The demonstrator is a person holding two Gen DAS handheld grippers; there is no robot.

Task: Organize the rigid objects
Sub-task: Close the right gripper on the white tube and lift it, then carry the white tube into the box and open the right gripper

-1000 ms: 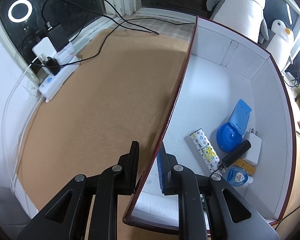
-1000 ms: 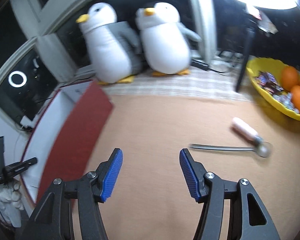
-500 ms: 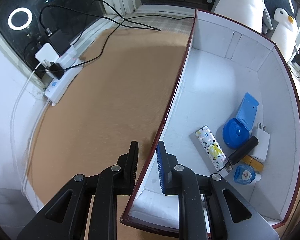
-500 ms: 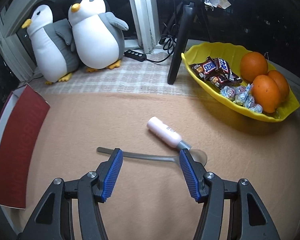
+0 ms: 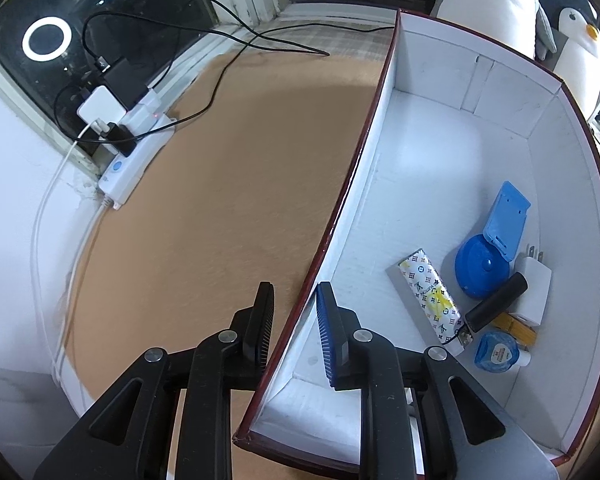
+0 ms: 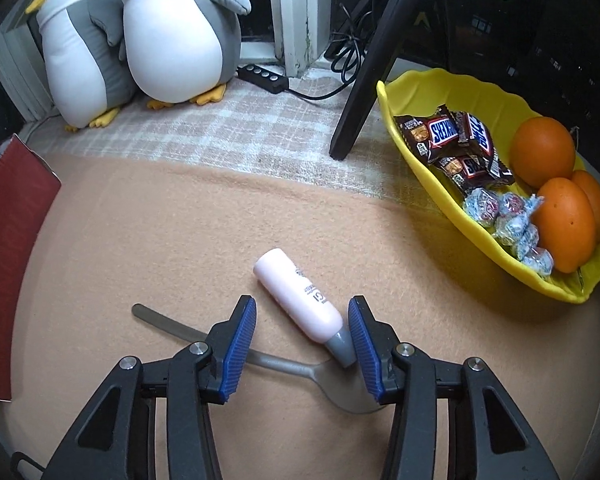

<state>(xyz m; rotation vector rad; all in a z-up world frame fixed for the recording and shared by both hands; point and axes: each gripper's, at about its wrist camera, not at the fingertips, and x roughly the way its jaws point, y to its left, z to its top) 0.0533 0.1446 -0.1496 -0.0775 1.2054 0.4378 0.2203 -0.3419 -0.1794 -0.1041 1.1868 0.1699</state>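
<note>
My left gripper (image 5: 294,320) straddles the near wall of the box (image 5: 384,92), one pad outside on the tan cloth, the blue pad inside; the jaws are narrow and have just eased apart a little, and I judge the pads no longer squeeze the wall, though the gap is too thin to be sure. Inside that box, against its far side, lie the things already put away: a patterned lighter (image 5: 428,294), a blue round case (image 5: 482,266), a black cylinder (image 5: 496,308) and a white charger (image 5: 534,286). My right gripper (image 6: 302,338) hangs low over the pink bottle (image 6: 298,294), which lies on the cloth well to the right of the box, its grey cap touching the bowl end of the spoon (image 6: 260,358). The jaws have just been closing and stand partly open with the bottle's cap end between them, the right pad just beside the cap, the left pad well clear of the bottle and over the spoon's handle. The risks I see: the bottle lies slantwise to my pads, so closing could roll or twist it out; the left pad may catch the spoon and drag it along; and gripping at the tapered cap could let it slip free. If my left hand lets the box go, it may shift.
</note>
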